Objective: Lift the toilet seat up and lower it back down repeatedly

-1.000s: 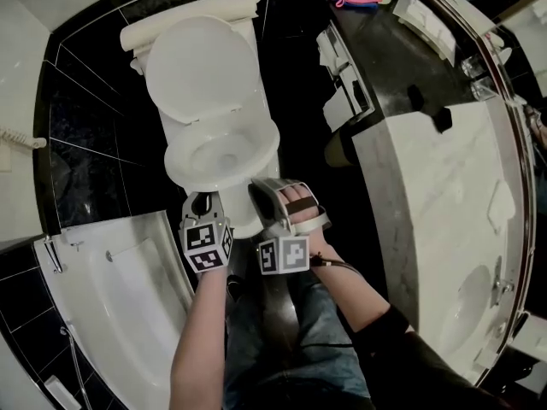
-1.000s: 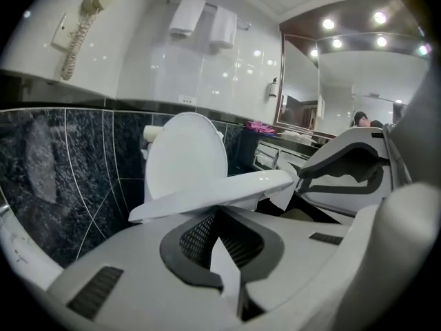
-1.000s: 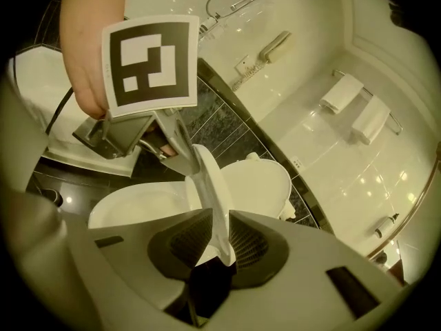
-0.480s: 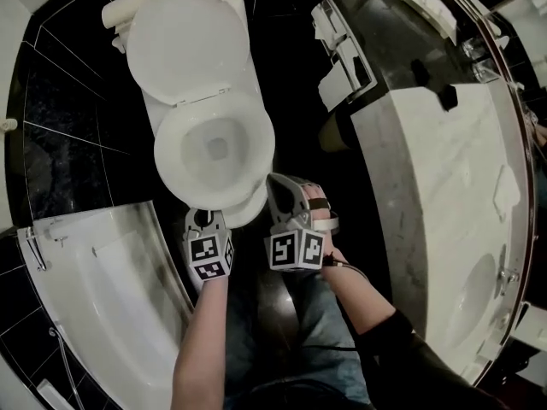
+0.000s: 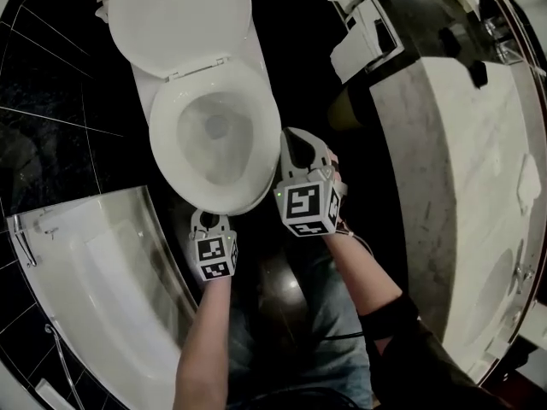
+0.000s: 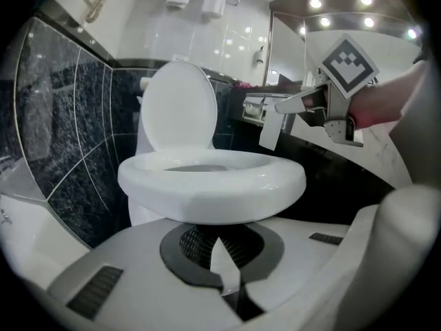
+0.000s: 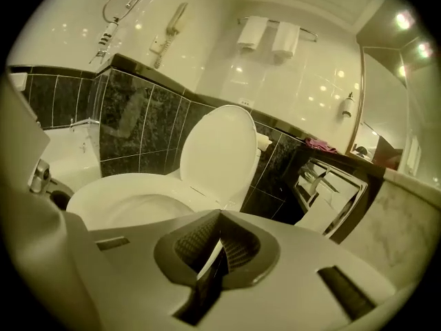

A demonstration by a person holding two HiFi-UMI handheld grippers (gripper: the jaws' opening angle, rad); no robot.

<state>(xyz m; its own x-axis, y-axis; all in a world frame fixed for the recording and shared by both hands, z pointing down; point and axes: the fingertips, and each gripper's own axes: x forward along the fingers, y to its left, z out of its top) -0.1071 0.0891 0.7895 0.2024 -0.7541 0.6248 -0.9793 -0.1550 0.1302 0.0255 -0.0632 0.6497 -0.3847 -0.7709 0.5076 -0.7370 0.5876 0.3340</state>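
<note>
The white toilet seat lies flat on the bowl, and the lid stands raised behind it. My left gripper is at the bowl's front edge, shut and empty; in the left gripper view the seat's front rim sits just beyond and above its closed jaws. To the right of the bowl, my right gripper is held higher and touches nothing. In the right gripper view its jaws are shut on nothing, with the seat and lid ahead to the left.
A white bathtub curves in at the lower left. A marble vanity counter runs down the right, with white boxes on a dark shelf beside it. Black tiled walls surround the toilet. The person's jeans fill the bottom.
The right gripper has moved from the bowl's front right up along its right side and lifted toward the camera. The left gripper stays at the front edge. The view has shifted nearer the toilet.
</note>
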